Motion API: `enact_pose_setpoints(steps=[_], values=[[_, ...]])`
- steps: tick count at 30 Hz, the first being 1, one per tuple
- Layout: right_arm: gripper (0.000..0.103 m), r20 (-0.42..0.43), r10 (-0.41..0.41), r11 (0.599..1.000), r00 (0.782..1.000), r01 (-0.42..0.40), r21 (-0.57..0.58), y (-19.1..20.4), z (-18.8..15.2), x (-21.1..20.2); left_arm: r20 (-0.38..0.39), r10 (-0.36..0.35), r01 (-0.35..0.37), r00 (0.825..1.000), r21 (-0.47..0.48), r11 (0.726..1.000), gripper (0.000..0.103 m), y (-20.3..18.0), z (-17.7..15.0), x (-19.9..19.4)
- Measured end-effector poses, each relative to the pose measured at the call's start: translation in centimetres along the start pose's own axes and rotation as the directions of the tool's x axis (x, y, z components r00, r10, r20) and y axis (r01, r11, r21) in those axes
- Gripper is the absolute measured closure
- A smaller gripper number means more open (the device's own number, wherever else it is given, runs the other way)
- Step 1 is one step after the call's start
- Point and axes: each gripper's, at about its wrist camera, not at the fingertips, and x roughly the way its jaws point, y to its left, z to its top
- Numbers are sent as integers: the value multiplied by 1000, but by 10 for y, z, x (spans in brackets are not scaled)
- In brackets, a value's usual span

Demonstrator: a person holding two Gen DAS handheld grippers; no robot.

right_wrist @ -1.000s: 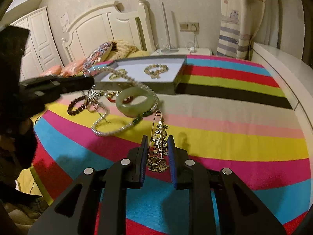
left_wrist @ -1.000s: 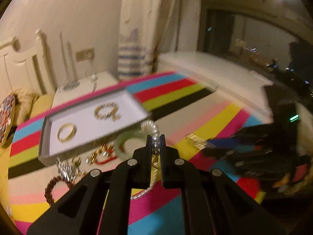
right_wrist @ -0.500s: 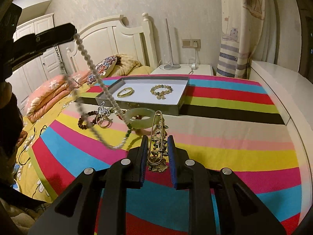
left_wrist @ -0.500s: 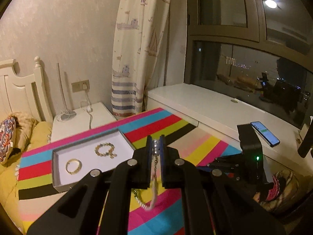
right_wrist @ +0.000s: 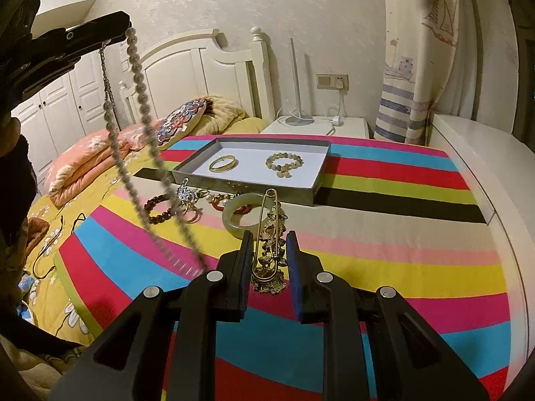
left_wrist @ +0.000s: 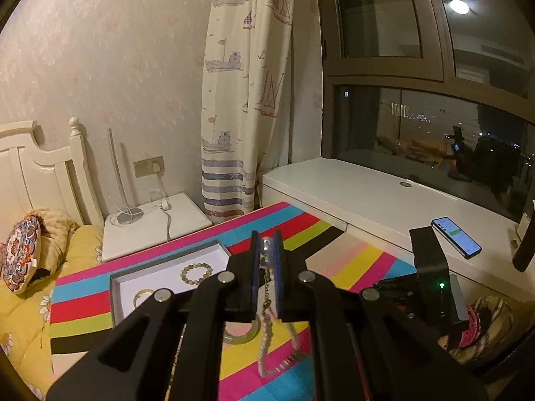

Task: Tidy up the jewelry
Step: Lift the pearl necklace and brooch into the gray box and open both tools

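My left gripper [left_wrist: 266,245] is shut on a pearl necklace [left_wrist: 266,341], held high above the striped cloth. In the right wrist view the necklace [right_wrist: 143,113] hangs in a long loop from that gripper [right_wrist: 122,35], its lower end blurred near the cloth. My right gripper [right_wrist: 269,250] is shut on a gold brooch [right_wrist: 269,250] with a long pin, just above the cloth. The grey tray [right_wrist: 314,187] holds a gold bangle [right_wrist: 223,163] and a beaded bracelet [right_wrist: 284,164]. A jade bangle [right_wrist: 234,215] lies in front of the tray.
Loose jewelry [right_wrist: 180,204] lies on the cloth left of the jade bangle: a dark bead bracelet, a silver piece, rings, a red bracelet. A white nightstand [right_wrist: 317,127] and headboard stand behind. A phone [left_wrist: 456,236] lies on the white window ledge.
My left gripper has risen high, lifting the pearl necklace off the cloth until it hangs free. My right gripper has held still with the brooch.
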Motion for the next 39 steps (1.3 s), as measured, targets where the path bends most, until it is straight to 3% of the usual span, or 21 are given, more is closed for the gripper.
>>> enact_pose_setpoints(steps=[19, 27, 39], values=[[83, 0, 6, 999, 1000, -6, -48, 9, 25, 29, -26, 125, -124, 992, 42, 991, 96, 40, 24, 30], [83, -52, 12, 998, 999, -15, -58, 0, 47, 79, -37, 187, -185, 982, 40, 982, 96, 69, 46, 56], [83, -154, -5, 998, 988, -5, -60, -9, 74, 166, -114, 295, -290, 948, 64, 955, 96, 113, 59, 144]])
